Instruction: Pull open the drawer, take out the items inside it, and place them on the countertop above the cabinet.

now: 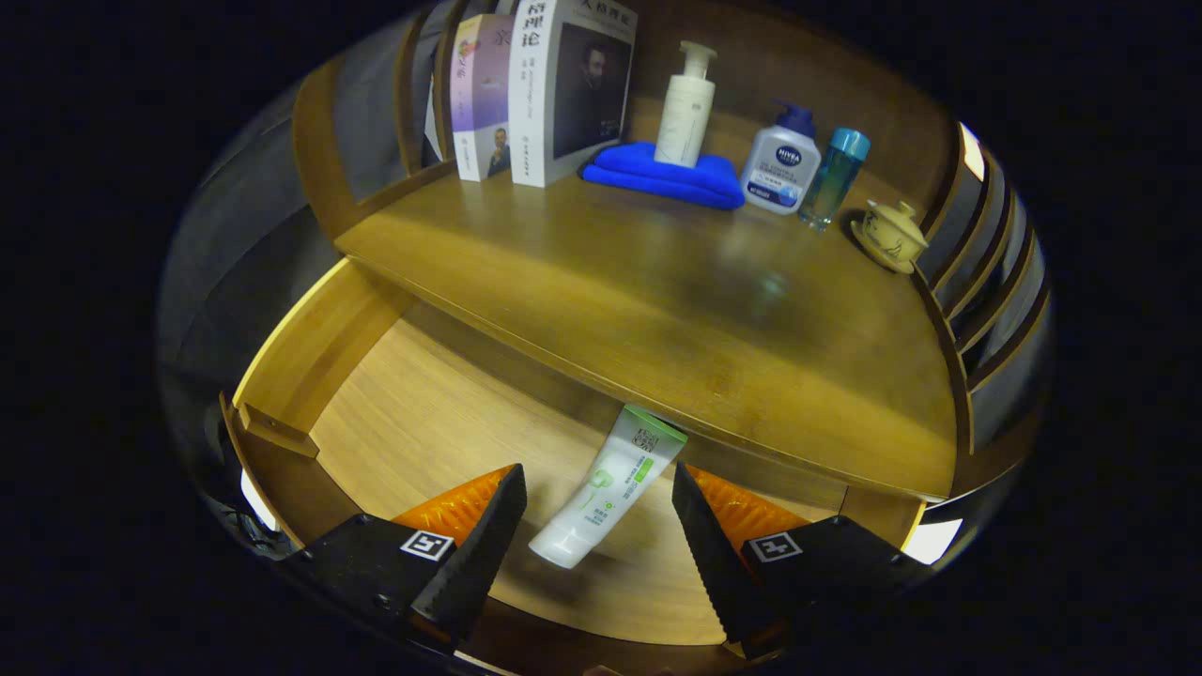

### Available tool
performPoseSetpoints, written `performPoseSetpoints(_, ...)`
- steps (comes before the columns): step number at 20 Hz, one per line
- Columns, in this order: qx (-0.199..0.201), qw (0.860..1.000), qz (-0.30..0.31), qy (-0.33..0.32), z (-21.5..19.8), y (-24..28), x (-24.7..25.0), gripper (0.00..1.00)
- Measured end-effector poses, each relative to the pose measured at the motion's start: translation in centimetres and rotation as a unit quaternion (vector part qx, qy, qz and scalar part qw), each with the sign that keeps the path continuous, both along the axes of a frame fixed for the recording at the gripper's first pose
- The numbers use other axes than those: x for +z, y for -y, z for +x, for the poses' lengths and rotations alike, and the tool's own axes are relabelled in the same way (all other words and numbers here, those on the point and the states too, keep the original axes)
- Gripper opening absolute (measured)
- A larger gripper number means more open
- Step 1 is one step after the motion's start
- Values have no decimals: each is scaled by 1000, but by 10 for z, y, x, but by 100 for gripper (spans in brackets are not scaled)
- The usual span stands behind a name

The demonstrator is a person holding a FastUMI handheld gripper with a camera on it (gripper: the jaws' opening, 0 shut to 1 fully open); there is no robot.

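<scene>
The wooden drawer (310, 357) stands pulled out below the countertop (657, 291). A white tube with a green end (610, 483) lies on the drawer floor, its green end toward the cabinet and its cap toward me. My gripper (596, 512) hovers over the drawer, open, with the tube lying between its two fingers and neither finger touching it.
At the back of the countertop stand two books (545, 89), a white pump bottle (685, 108) on a folded blue cloth (657, 174), a white-and-blue pump bottle (781, 164), a teal bottle (834, 178) and a small lidded cup (890, 237). Slatted wooden sides flank the countertop.
</scene>
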State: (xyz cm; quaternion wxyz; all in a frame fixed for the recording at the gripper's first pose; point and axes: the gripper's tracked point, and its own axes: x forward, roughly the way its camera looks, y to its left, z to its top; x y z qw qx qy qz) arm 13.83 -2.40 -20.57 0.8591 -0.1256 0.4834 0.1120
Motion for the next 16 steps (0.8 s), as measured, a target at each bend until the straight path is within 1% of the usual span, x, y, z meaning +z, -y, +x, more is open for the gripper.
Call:
performPoseSetpoints(2,-6,1000,-10,-18,-2,4,-11,98)
performPoseSetpoints(7,-26,997,2,-77,-2,3,-38,98)
performPoseSetpoints(11,-28,994,-8,-106,-2,5,-56,97)
performPoseSetpoints(13,-24,993,-16,-110,-1,6,-59,79)
performPoseSetpoints(14,-24,993,-2,-118,-4,-1,-61,70)
performPoseSetpoints(15,-25,991,3,-133,-8,-4,-66,61)
performPoseSetpoints(16,-19,991,1,-132,-8,-4,-63,52)
